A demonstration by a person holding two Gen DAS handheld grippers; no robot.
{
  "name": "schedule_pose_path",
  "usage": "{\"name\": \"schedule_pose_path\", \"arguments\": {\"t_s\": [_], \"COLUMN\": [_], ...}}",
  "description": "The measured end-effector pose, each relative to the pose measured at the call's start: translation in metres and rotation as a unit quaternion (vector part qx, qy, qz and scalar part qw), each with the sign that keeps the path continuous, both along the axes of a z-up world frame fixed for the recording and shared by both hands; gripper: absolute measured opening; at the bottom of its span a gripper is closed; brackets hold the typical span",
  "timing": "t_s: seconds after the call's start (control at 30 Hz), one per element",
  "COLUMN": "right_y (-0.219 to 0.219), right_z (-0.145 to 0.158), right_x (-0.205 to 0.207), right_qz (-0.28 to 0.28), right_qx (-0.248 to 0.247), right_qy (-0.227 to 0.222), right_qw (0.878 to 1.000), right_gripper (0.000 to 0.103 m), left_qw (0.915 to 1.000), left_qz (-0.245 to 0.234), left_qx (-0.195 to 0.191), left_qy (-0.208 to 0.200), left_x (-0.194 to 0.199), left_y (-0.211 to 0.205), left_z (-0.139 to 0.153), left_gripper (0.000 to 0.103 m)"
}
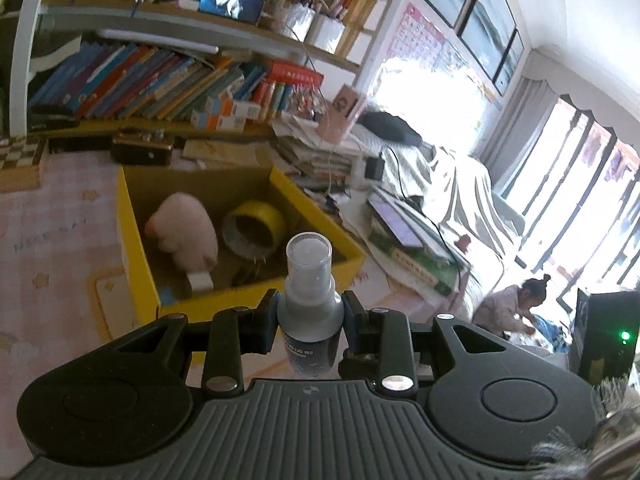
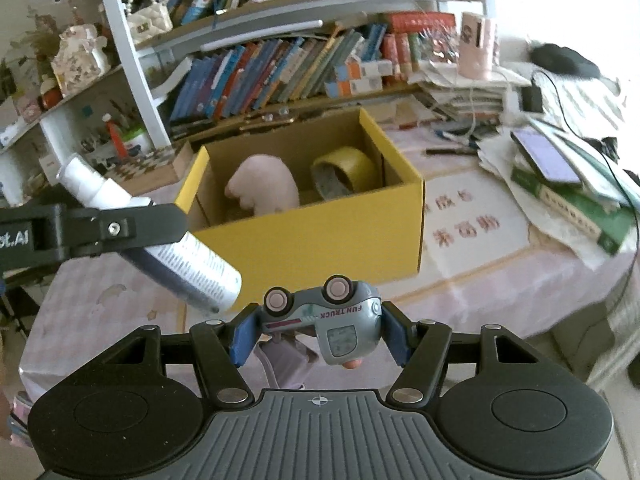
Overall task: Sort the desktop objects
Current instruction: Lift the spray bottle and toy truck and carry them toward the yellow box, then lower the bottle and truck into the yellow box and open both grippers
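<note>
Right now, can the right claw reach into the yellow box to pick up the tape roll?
Probably not yet. The right claw is already shut on the toy truck, so it has no free grip. The yellow box is open on top, and nothing covers the tape roll.

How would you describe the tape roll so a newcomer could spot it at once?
Find the open yellow box on the desk in front of the bookshelf. Inside, on the right, the tape roll stands on edge beside a pink plush. It is the only yellow ring there, with a grey inner core.
</note>
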State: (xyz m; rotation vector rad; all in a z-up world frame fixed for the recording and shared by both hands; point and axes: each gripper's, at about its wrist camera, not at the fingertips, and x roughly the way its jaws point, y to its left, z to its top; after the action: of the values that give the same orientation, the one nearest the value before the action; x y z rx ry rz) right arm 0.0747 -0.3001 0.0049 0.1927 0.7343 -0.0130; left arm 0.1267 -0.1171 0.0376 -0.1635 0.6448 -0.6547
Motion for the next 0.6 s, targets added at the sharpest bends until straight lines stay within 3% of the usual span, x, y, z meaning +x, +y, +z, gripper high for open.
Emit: {"name": "schedule_pose_path", "arguments": {"t_s": [0.3, 0.6], "right_y": [-0.02, -0.024], "right_z": [0.022, 0.026], "right_x": [0.039, 0.096], "right_qz": [0.046, 0.115], "right_qx": [-0.014, -0.052], "right_qy": [-0.047, -0.064], "right_qw": [0.998, 0.99], "right_gripper": [0.064, 0.064], "left_qw": [0.9987, 0.995], "left_qz": [0.037, 0.059], "left_qx": [0.018, 0.071], "left_qy": [-0.029, -0.04], "left_x": [0.032, 0.071], "left_y": [-0.021, -0.038], "left_z": [0.01, 0.003], "left_gripper": [0.03, 0.03]}}
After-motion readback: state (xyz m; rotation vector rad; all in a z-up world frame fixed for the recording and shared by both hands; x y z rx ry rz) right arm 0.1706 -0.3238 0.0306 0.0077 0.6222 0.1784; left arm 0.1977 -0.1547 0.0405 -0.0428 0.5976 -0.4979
